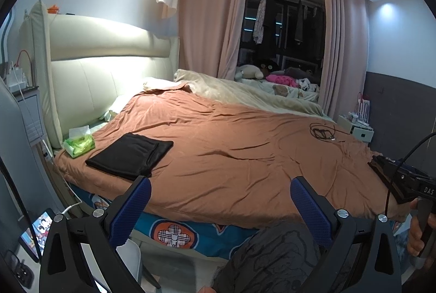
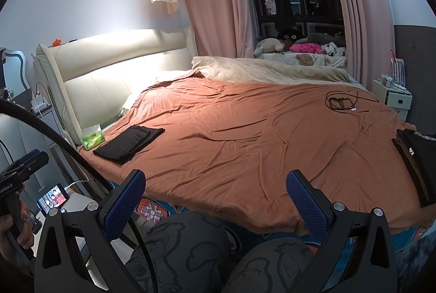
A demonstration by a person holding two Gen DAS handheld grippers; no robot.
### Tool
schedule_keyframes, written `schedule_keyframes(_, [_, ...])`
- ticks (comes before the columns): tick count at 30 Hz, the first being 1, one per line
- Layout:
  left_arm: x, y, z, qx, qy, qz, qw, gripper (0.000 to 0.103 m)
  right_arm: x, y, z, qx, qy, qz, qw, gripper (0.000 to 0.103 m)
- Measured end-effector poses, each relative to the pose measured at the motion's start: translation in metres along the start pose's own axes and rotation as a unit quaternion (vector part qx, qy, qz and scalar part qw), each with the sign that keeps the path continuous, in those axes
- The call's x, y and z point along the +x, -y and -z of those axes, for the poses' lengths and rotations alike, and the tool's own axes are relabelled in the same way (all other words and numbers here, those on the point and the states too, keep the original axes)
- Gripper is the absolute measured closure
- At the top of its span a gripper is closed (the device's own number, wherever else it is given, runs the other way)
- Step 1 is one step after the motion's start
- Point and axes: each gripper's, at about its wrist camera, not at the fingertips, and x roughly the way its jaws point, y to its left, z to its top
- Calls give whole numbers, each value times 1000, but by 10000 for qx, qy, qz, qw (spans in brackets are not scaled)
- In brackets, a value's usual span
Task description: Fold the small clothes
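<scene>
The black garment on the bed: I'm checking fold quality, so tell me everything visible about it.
The black garment is a soft, matte dark cloth folded into a flat, roughly rectangular stack, layered edges showing along one side. It lies on the orange blanket near the bed's edge, beside a green tissue pack, apparently not touching it. Neither gripper touches it.

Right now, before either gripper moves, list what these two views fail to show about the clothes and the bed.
- Dark clothes pile, right wrist view: cut off by the lens edge; number and kind of garments unknown.
- Same pile in the left wrist view: mostly hidden behind the right gripper.
- Folded black garment: type unreadable, folds hide its shape.
- Phone screen: too small to read.
- Cable coil on the brown blanket: the device it joins is unclear.
</scene>
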Motion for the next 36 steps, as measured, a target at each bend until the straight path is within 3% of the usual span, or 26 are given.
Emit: schedule_keyframes(36, [-23, -10, 4, -181, 124, -175, 9996, 0, -8, -4, 0, -41, 8, 28, 10000, 0])
